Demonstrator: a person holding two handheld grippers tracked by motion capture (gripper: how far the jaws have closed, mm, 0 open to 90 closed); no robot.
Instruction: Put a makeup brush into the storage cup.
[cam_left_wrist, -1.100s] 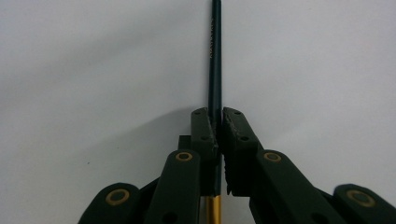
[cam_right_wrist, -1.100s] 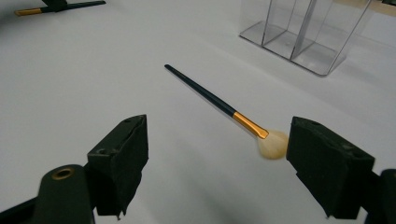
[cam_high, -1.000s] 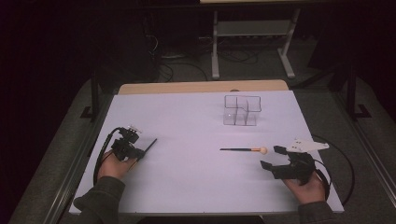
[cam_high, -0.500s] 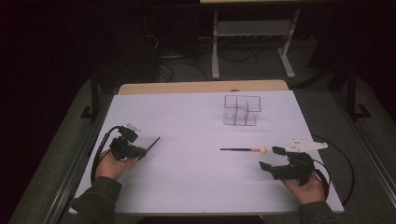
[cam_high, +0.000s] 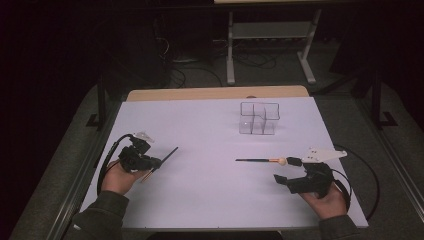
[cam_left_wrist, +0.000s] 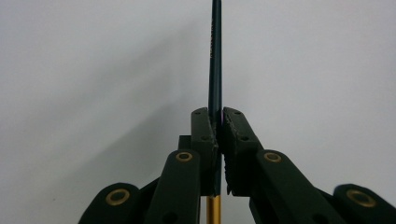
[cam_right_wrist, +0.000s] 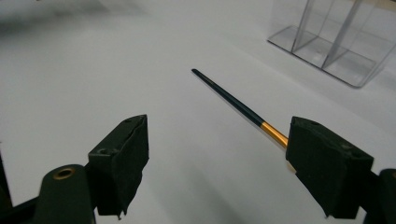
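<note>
— Now that the left gripper is clamped on a dark brush, it's lifted clear of the table, tip toward two o'clock?
— Yes. The right gripper gapes beside the second brush; the clear organizer at twelve o'clock looks next.

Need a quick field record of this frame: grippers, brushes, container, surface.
left gripper: shut on a thin dark-handled paintbrush with a gold ferrule, lifted off the table
right gripper: open, holding nothing
second dark-handled paintbrush with a gold ferrule: lying flat on the table, just ahead of the right gripper
clear plastic divided organizer: upright at the far side, compartments look empty
white table surface: bears the organizer and the loose brush
</note>
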